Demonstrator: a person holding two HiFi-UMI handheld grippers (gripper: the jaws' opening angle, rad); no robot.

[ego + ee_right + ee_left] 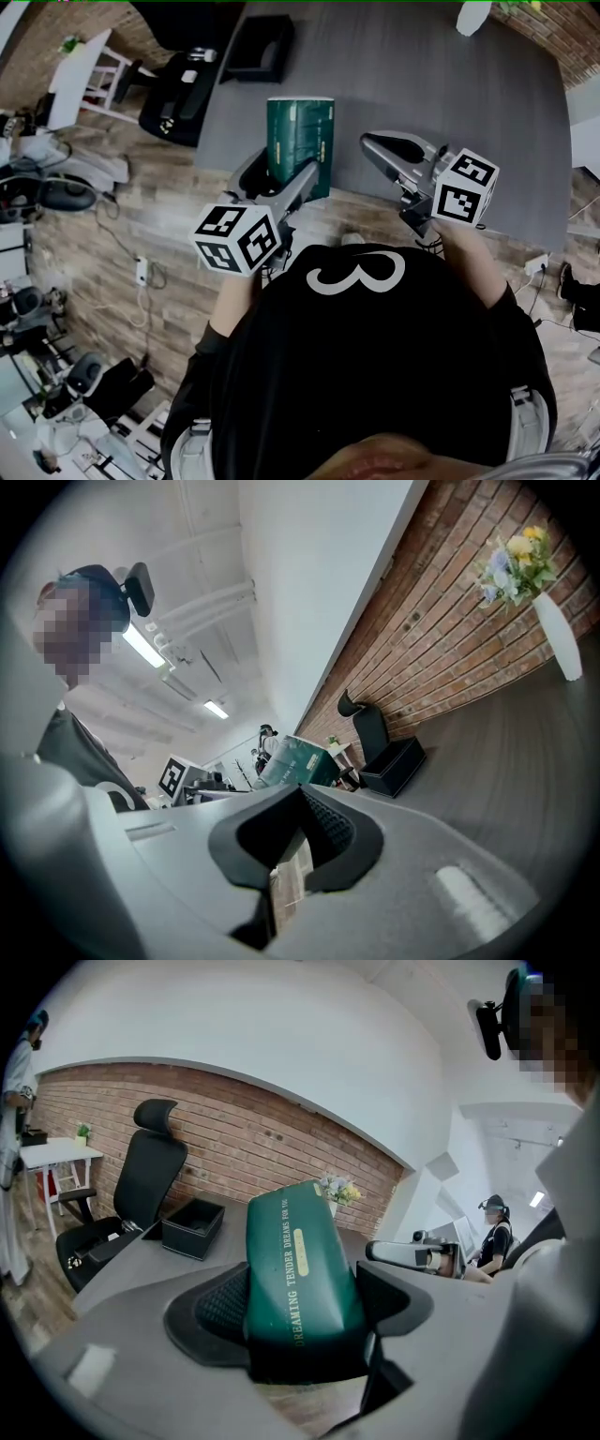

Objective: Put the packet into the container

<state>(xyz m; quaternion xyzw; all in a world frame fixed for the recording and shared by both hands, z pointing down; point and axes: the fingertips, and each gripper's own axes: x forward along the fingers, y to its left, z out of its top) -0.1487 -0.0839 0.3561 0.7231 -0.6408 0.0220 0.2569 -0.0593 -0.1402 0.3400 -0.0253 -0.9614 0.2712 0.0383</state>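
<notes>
The grey table fills most of the head view in front of you, with a black office chair at its far left corner. The black open-topped box container sits on the far left part of that table, near the chair, and from here it looks empty.

The dark green rectangular packet with gold lettering is not on the table. Your left gripper has it, above the near edge. The jaws are spread about as wide as the packet and clamp its near end from both sides, the ribbed pads pressing its flanks.

Its long axis runs straight out along the jaws, away from you and tilted upward at the far end.

From the packet, the container lies ahead and a little to the left, well apart from it, with bare table between. So the carrying gripper is also the one on the container's side, and I judge the move to be a forward reach with a slight leftward drift.

Your right gripper hangs just right of the packet. Its pads meet at the tips, and it holds nothing.
</notes>
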